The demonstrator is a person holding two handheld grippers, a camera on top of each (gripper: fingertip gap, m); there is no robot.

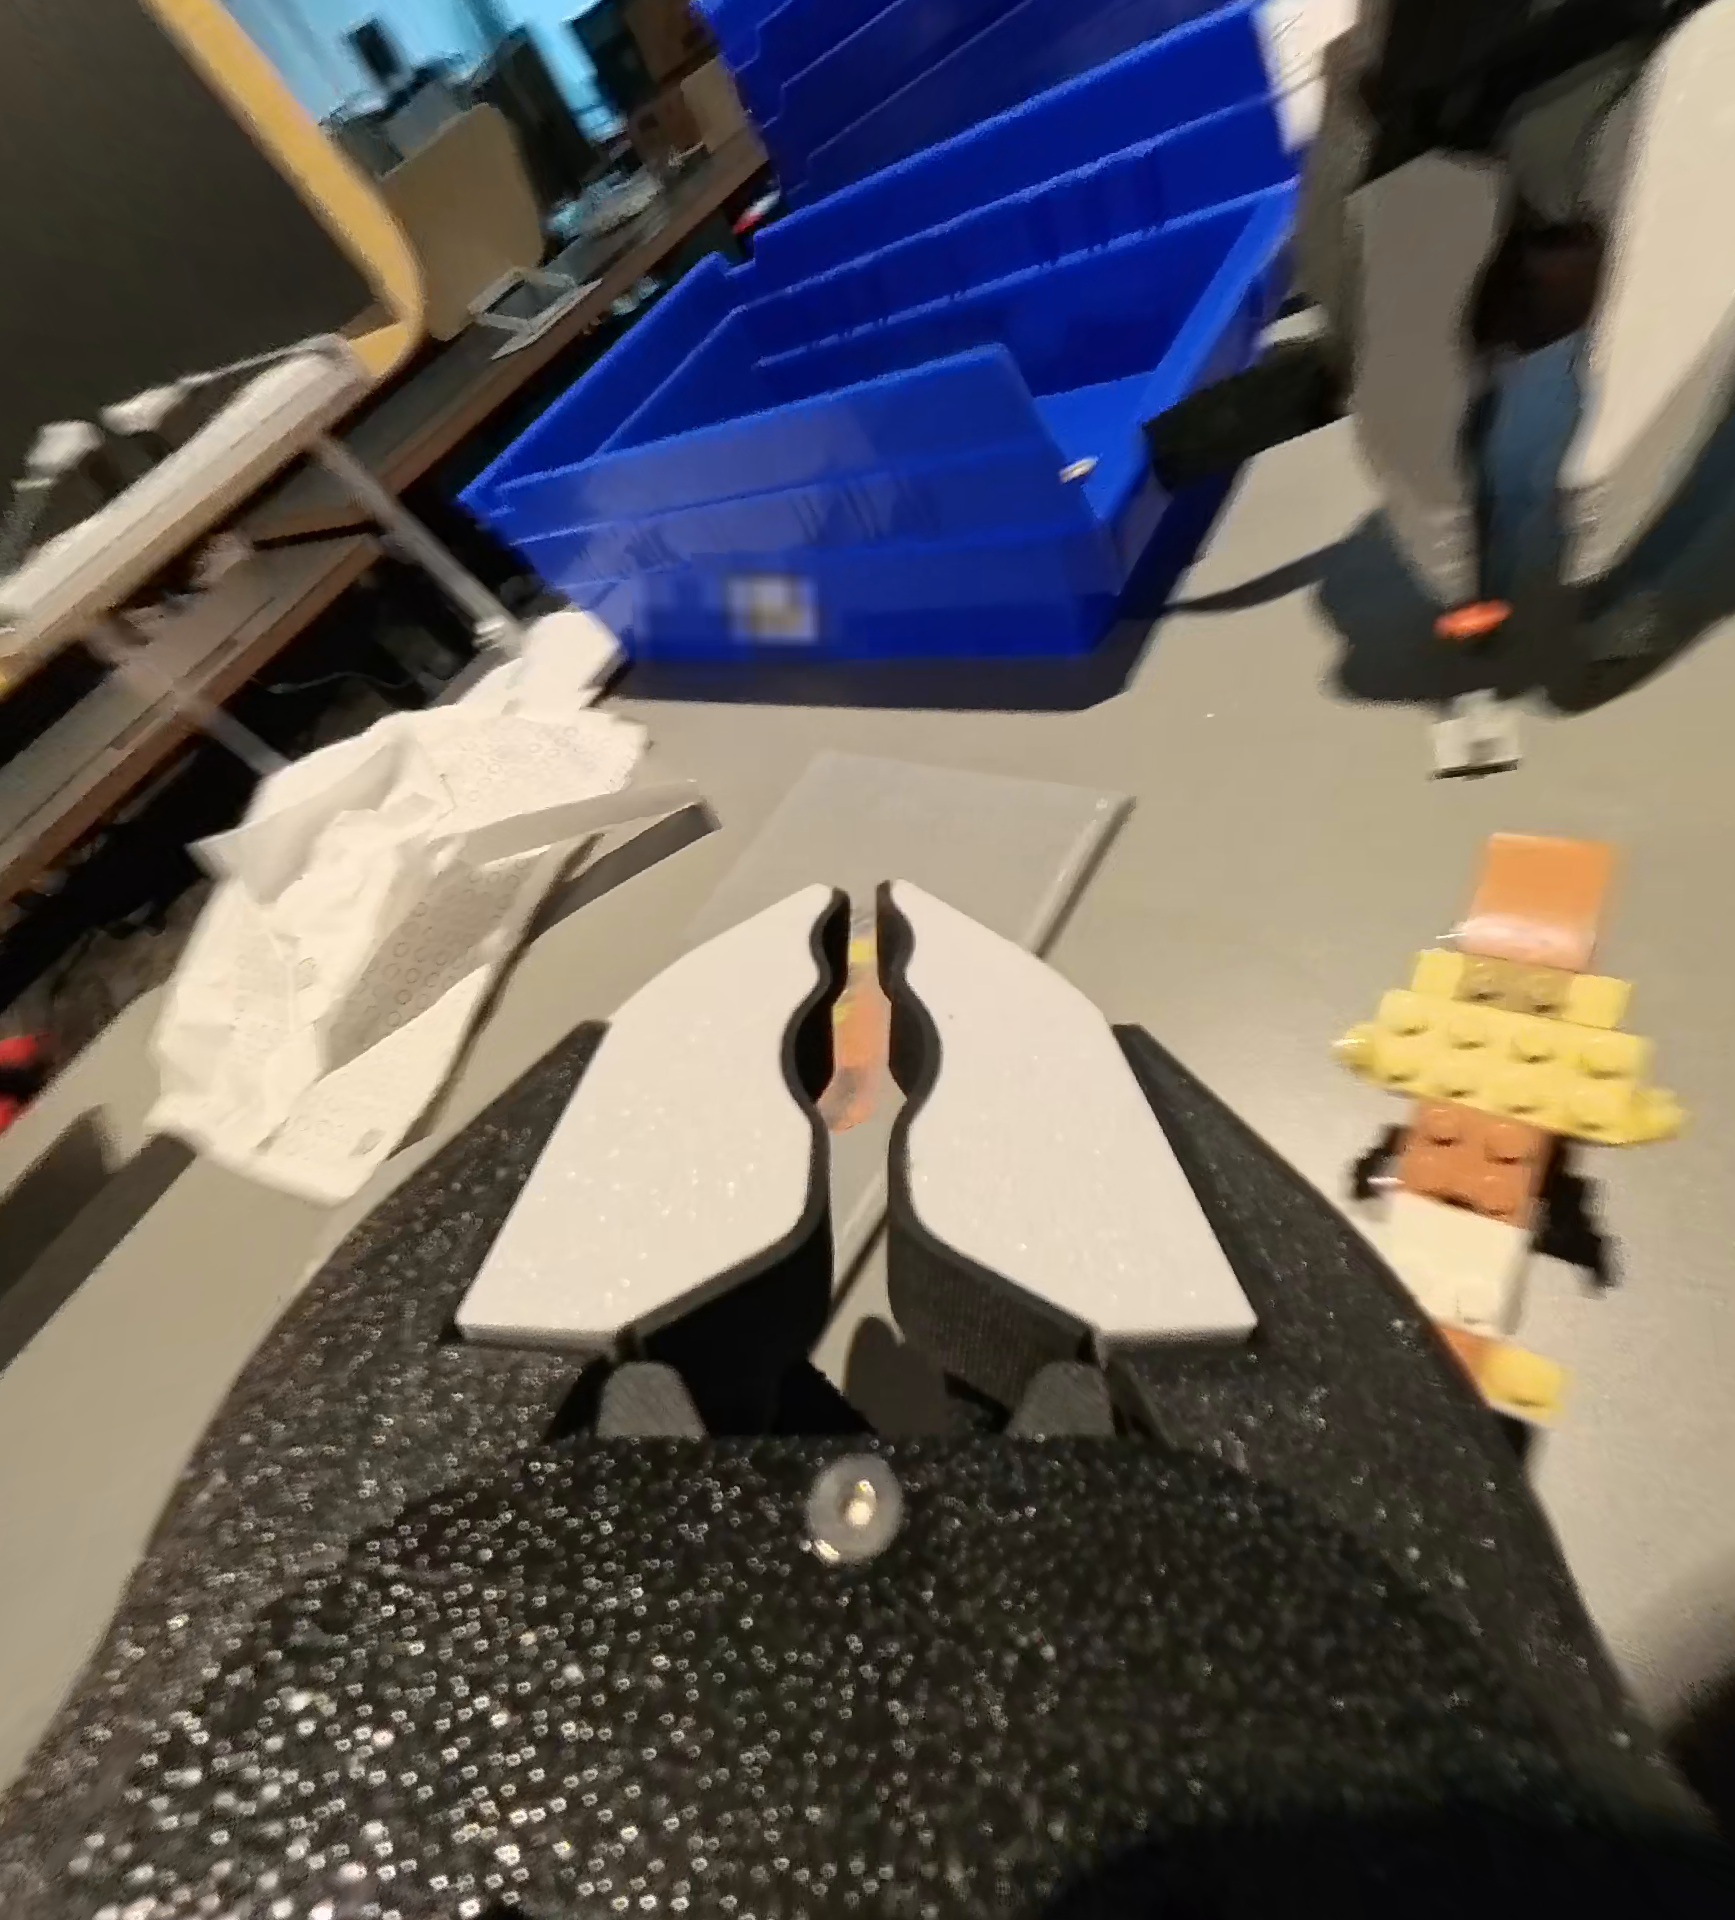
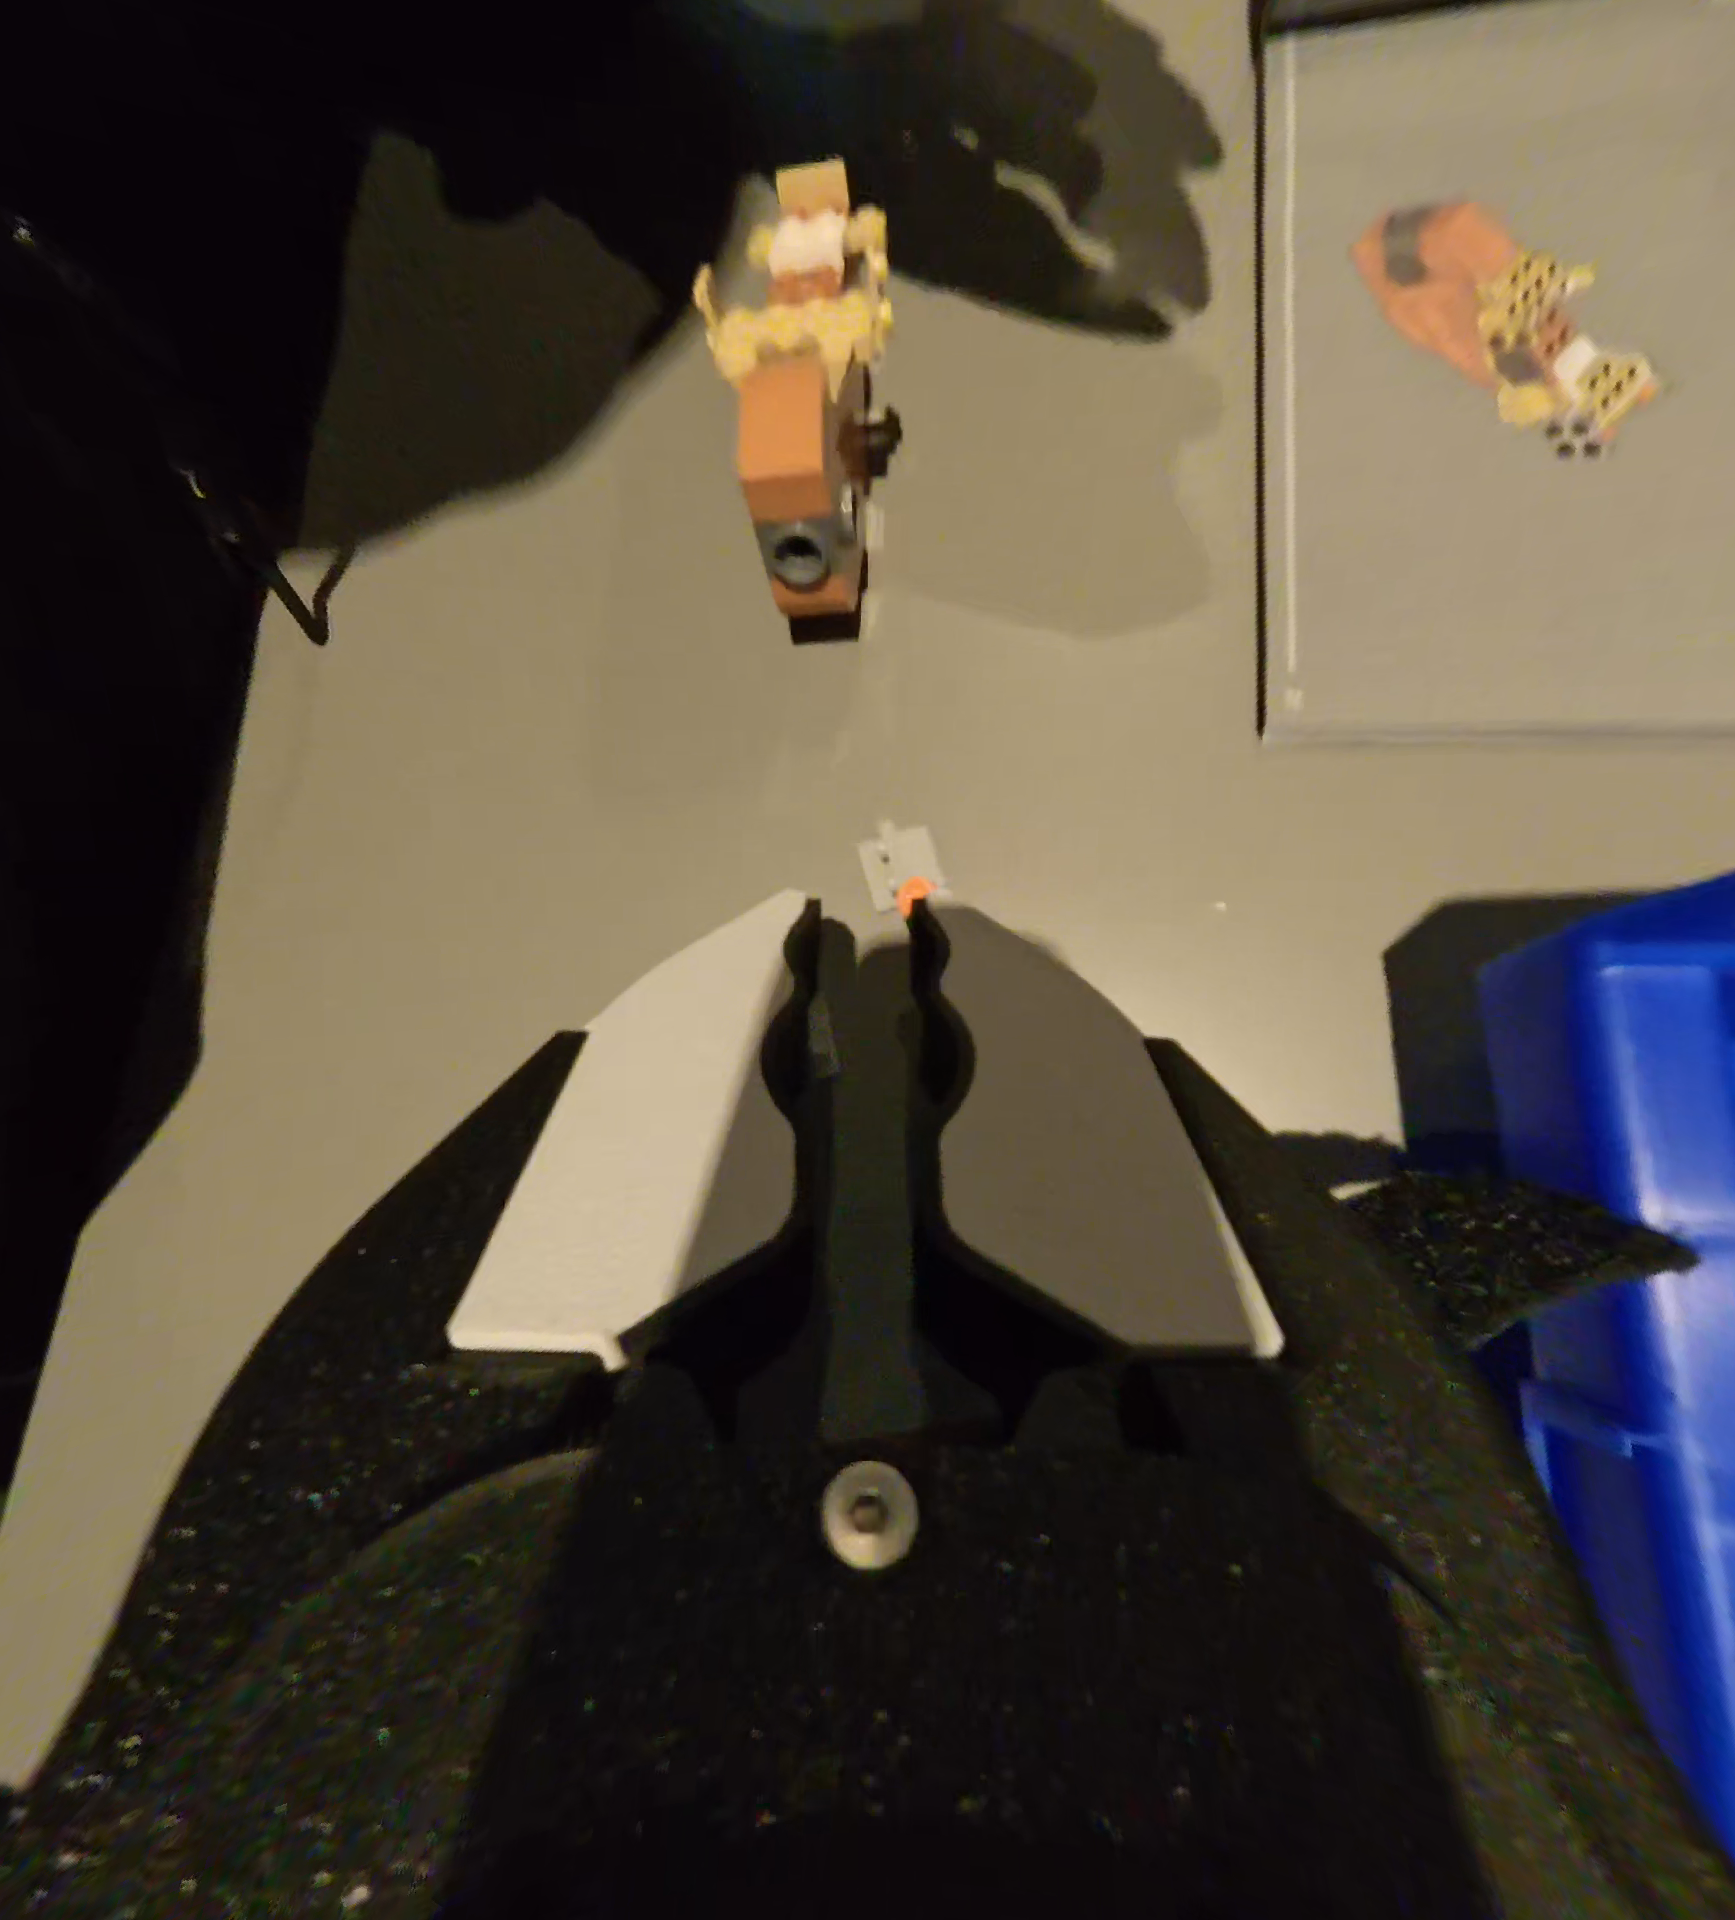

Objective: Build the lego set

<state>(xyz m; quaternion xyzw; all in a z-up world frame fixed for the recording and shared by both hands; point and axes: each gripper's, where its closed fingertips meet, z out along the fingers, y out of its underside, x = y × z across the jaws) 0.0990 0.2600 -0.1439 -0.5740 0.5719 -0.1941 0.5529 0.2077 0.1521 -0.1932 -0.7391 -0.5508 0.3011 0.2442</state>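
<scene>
A part-built lego model (image 1: 1497, 1101) of tan, yellow and white bricks lies on the grey table; it also shows in the right wrist view (image 2: 801, 416). My left gripper (image 1: 863, 894) hovers over the instruction sheet (image 1: 946, 831), left of the model, its fingers almost together with nothing between them; the sheet's printed picture shows through the gap. My right gripper (image 2: 863, 909) is pinched on a tiny orange piece (image 2: 910, 894) just above a small light-grey piece (image 2: 899, 862) on the table. The left wrist view shows this gripper (image 1: 1476, 613) and the grey piece (image 1: 1476, 743).
Blue plastic bins (image 1: 842, 468) stand at the back of the table, one close to my right gripper (image 2: 1673, 1247). A crumpled white paper bag (image 1: 375, 935) lies by the table's left edge. The instruction sheet (image 2: 1517, 520) carries a picture of the model. About 15 cm separates my left fingertips from my right.
</scene>
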